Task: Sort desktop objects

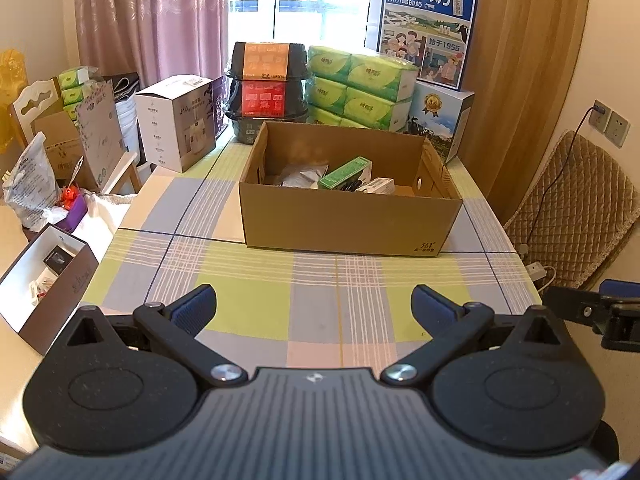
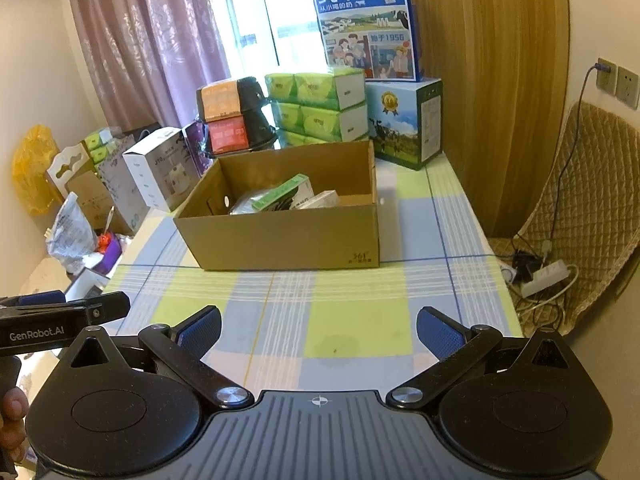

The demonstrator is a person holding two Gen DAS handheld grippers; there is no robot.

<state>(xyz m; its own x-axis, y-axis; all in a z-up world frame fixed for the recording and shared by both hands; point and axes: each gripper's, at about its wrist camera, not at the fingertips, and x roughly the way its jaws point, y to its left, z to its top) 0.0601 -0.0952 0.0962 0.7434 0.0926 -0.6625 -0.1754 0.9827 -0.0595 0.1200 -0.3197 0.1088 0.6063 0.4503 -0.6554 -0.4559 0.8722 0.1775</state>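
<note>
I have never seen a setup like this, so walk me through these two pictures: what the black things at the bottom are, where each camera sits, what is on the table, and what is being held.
There is no robot here. A person holds a two-finger gripper in each hand, and each carries a fisheye camera looking forward along its fingers. One picture comes from the left gripper, the other from the right gripper. Both are open and hold nothing.

Each gripper also shows at the edge of the other's picture.

Ahead, on the checked tablecloth, stands an open cardboard box with a green box and a few other small items inside. Behind it are stacked green tissue packs, milk cartons and a white appliance box.
</note>
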